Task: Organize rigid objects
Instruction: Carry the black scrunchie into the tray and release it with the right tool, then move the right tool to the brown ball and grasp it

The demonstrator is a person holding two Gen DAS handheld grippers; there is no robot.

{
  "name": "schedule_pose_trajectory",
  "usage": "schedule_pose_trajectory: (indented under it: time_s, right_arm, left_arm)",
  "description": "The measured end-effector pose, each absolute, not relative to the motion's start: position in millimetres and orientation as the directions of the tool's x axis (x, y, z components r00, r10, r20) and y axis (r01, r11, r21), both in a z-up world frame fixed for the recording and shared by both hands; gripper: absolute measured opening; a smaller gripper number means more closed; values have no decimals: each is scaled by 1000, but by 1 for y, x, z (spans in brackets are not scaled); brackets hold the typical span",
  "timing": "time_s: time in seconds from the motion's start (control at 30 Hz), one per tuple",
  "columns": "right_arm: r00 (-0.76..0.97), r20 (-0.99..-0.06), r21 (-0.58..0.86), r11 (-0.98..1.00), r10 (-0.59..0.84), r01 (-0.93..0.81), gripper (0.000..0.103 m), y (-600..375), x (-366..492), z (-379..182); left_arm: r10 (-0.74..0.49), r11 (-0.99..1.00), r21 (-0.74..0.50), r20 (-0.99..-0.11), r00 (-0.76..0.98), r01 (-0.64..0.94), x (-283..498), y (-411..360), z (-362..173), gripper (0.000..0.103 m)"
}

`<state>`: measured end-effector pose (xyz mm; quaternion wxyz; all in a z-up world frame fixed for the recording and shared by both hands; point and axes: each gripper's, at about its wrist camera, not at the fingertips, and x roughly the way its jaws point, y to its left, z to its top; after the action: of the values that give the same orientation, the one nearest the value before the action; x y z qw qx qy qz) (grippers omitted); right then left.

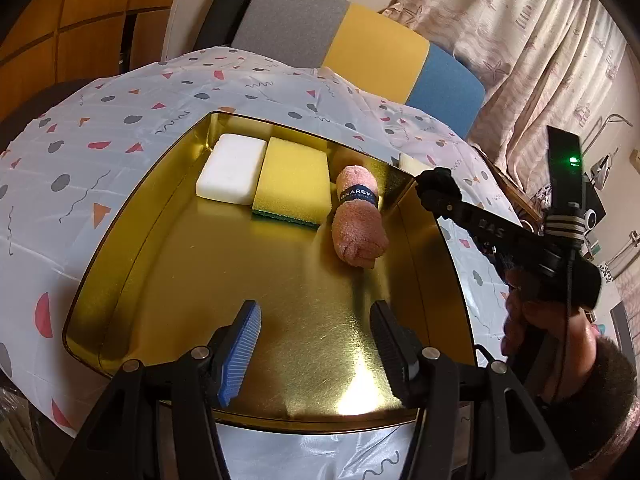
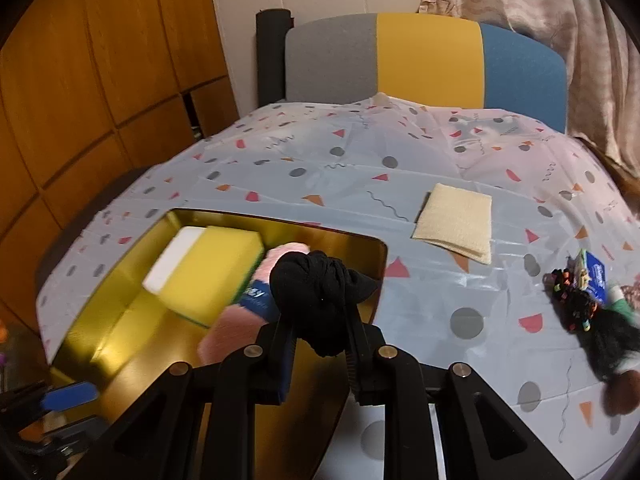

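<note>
Nearest the left wrist lens: left gripper (image 1: 316,354), fingers spread wide with nothing between them, one pad blue (image 1: 240,354), hovering over the near bare part of the gold tray (image 1: 208,264). Farther back in that tray, lined up along the far wall: white block (image 1: 232,168), touching it a yellow sponge (image 1: 294,182) with a green underside, then just beside that a rolled pink towel (image 1: 358,226) with a dark band. At the tray's right rim, right gripper (image 2: 320,320) clamped on a bundled black cloth (image 2: 322,292), the bundle bulging up past the fingertips and hanging above the tray's right corner, just over the pink towel's end. Possibly a balled sock, though too dark and blurred to say. On the patterned tablecloth (image 2: 360,168), well apart from the tray to the right, a folded cream cloth (image 2: 456,222) lying flat. Farther right near the table's edge, a jumble of small items (image 2: 580,292), dark with coloured specks and a blue packet, smeared by blur. Behind the table, a grey, yellow and blue chair back (image 2: 424,56).
</note>
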<state>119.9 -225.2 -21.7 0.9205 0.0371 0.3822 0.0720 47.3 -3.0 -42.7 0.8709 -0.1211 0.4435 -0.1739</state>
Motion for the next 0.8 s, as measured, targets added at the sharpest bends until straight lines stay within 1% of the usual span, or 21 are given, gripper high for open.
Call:
schedule_pose_trajectory:
  time_s: [0.03, 0.07, 0.1, 0.13, 0.2, 0.3, 0.4, 0.43, 0.7, 0.8]
  right_arm:
    - [696, -701, 117, 988, 156, -103, 26, -224, 122, -22]
    - [697, -701, 108, 988, 152, -106, 30, -224, 125, -23]
    - [700, -699, 102, 989, 148, -108, 38, -224, 126, -23]
    - [708, -691, 94, 990, 143, -109, 42, -224, 126, -23]
    - [719, -681, 96, 991, 137, -98, 46, -227, 123, -21]
    - [730, -668, 141, 988, 146, -68, 50, -238, 115, -17]
    - [741, -656, 174, 984, 142, -34, 56, -248, 104, -15]
    - [744, -654, 181, 983, 139, -25, 57, -251, 100, -15]
    - [735, -667, 214, 976, 121, 33, 57, -275, 77, -19]
    - [728, -676, 217, 975, 115, 48, 61, -282, 70, -22]
  left_arm:
    - [-411, 910, -366, -731, 545, 195, 47, -3, -43, 57]
    - [-411, 910, -366, -732, 544, 195, 47, -3, -43, 57]
    - [-412, 910, -366, -733, 542, 196, 47, -3, -44, 57]
    - [-412, 909, -365, -734, 540, 198, 47, -4, -44, 57]
    - [-413, 909, -364, -733, 540, 201, 46, -5, -44, 57]
    - [-417, 908, -366, -733, 538, 204, 45, -7, -44, 57]
    - [-428, 903, -374, -732, 531, 212, 45, -9, -45, 57]
    - [-433, 900, -379, -730, 528, 215, 45, -10, -46, 57]
    - [-460, 888, -385, -725, 513, 251, 39, -22, -44, 57]
    - [-465, 885, -383, -725, 508, 263, 37, -25, -44, 57]
